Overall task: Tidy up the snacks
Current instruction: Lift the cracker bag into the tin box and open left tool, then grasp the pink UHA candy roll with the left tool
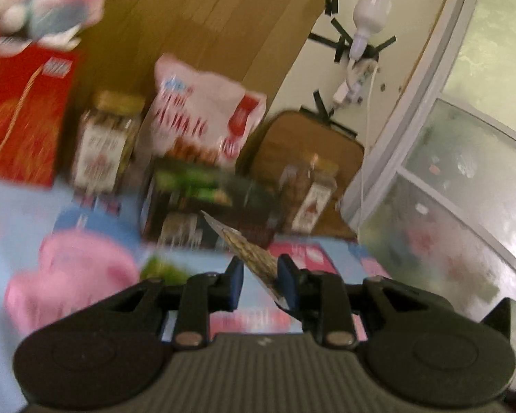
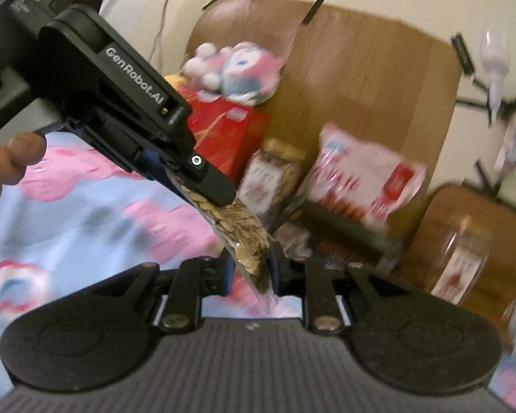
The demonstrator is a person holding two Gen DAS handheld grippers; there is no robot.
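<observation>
Your left gripper point(image 2: 203, 186) and right gripper point(image 2: 249, 268) both pinch one clear packet point(image 2: 244, 237) of seeds, held above the cloth point(image 2: 96, 213) — the left at its upper end, the right at its lower. Ahead, snacks crowd the cardboard point(image 2: 361, 69): a red box point(image 2: 230, 130), a jar point(image 2: 271, 175), a crinkly bag point(image 2: 364, 179). The soft cloth to the left lies open.
</observation>
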